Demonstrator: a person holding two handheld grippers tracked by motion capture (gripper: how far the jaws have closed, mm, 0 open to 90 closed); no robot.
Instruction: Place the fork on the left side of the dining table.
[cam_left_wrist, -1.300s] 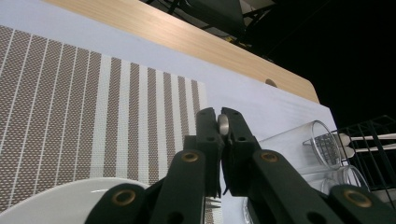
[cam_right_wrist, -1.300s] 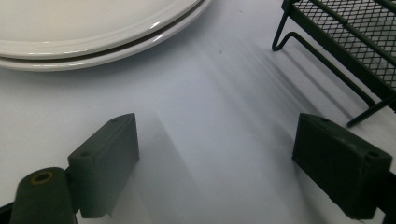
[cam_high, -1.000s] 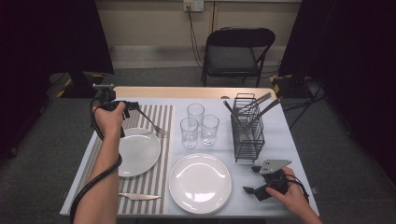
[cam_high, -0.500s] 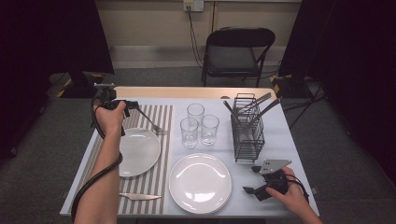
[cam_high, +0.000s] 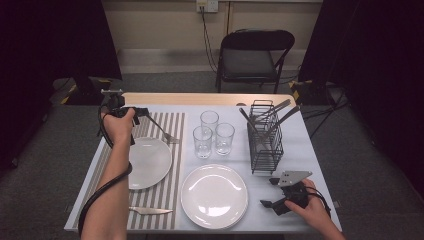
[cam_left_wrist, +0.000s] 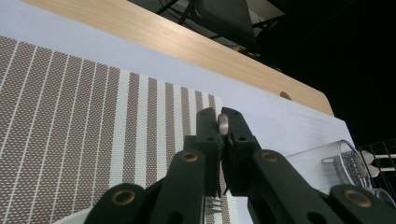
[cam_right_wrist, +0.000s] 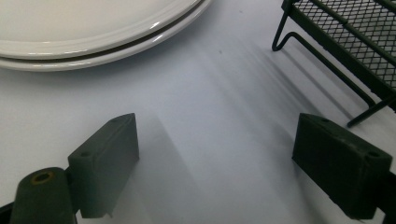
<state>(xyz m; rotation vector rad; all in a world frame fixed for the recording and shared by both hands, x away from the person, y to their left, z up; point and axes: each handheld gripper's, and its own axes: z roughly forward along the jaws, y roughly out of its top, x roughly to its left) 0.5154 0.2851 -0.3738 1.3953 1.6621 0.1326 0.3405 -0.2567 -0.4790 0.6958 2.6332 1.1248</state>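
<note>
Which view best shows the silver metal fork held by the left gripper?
The high view: the silver metal fork shows full length, slanting from the left gripper toward the plate. The left gripper view catches only its handle end and tines.

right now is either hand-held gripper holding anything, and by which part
The left hand-held gripper is shut on the handle end of a silver metal fork, whose tines lie at the small white plate's rim. The right hand-held gripper is open and holds nothing.

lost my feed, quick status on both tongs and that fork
Left tongs shut on fork, held over striped placemat beside small plate. Right tongs open, resting on table. Three glasses close right of fork.
</note>
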